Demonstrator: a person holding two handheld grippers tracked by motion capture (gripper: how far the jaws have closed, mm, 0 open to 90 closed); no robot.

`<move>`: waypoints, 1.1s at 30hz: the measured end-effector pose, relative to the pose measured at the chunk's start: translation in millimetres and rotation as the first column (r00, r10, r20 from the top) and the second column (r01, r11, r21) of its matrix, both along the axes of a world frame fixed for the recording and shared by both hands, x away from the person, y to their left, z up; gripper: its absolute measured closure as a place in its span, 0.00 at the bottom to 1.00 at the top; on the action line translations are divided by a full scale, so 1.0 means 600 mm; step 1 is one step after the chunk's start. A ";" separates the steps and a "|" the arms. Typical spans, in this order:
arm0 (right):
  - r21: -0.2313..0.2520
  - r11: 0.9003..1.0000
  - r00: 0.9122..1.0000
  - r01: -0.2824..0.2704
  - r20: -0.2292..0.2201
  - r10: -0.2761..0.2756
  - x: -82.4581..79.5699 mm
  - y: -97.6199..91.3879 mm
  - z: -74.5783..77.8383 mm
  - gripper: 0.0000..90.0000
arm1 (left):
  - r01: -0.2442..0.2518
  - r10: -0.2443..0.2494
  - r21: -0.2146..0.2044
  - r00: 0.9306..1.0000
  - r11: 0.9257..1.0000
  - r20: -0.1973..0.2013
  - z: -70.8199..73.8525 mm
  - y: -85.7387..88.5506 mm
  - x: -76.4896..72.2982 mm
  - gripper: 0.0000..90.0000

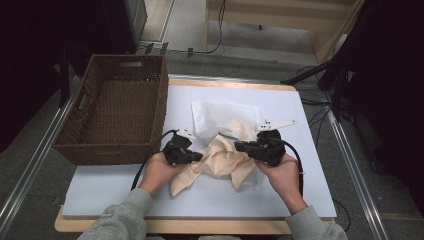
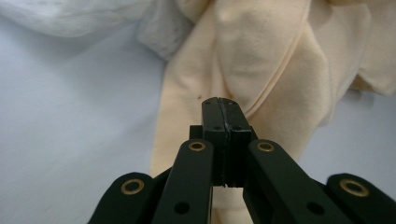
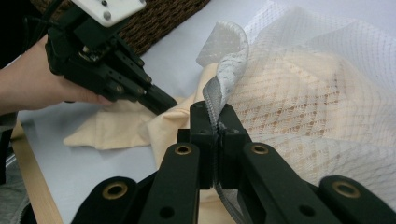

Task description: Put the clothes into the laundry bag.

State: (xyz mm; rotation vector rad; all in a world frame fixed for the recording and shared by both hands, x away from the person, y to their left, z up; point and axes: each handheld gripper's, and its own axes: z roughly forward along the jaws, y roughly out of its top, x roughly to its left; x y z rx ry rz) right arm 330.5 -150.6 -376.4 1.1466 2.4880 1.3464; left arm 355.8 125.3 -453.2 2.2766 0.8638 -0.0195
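— Your grey sleeves (image 1: 120, 220) come in at the near edge; what has the left gripper (image 1: 199, 156) got?

— Its jaws are pressed together at the edge of the cream garment (image 1: 220, 160), seemingly pinching a fold of it, though in the left gripper view I can't make out cloth between the pads.

— And your right gripper (image 3: 217, 122)?

— You have its jaws clamped on the grey hem of the white mesh bag (image 3: 327, 93), which curls up above them.

— Where is the garment?

— It lies crumpled mid-surface (image 1: 125, 190), partly inside the mesh bag, between your two hands. To the left stands the brown wicker basket (image 1: 80, 145), just beside your left hand (image 1: 157, 172).
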 end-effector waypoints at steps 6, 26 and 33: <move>-0.013 1.000 1.000 -0.003 -0.006 0.003 0.003 0.004 -0.006 0.98 | 0.044 -0.044 -0.045 0.999 0.998 0.001 0.003 -0.031 -0.004 1.00; -0.018 0.999 0.999 0.047 -0.012 -0.047 0.006 -0.023 -0.008 0.98 | 0.131 -0.122 -0.090 0.987 0.987 0.101 0.081 -0.080 -0.004 1.00; -0.020 0.999 0.999 0.048 -0.011 -0.048 0.003 -0.023 -0.006 0.98 | 0.046 -0.039 -0.085 0.997 0.995 0.074 0.066 -0.028 0.023 1.00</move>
